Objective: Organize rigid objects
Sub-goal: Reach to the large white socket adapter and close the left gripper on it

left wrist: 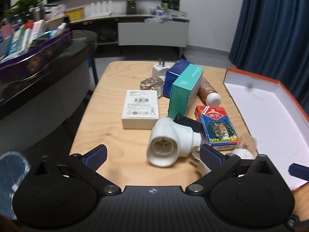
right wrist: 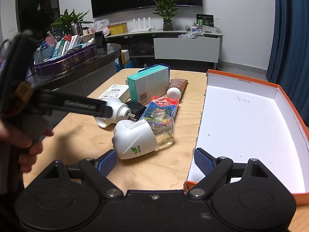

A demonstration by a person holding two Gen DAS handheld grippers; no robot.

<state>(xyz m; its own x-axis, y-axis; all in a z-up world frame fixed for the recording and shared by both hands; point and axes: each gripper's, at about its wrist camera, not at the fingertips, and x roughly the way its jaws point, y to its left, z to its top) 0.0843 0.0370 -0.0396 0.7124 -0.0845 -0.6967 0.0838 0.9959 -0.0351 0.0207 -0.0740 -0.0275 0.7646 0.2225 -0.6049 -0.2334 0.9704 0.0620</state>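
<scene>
Both hand-held grippers (left wrist: pixel 152 155) (right wrist: pixel 155 160) gape empty; only right view shows labelled plug-in bottle (right wrist: pixel 143 138).

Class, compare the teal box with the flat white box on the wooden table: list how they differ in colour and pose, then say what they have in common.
Colour: the teal box is teal-green; the white box is off-white with a barcode label on top.
Pose: the teal box stands on a long edge and is tilted, while the white box lies flat.
Neighbours: the teal box leans against a dark blue box; the white box leans on nothing.
Shared: both are closed rectangular cartons on the table.
</scene>
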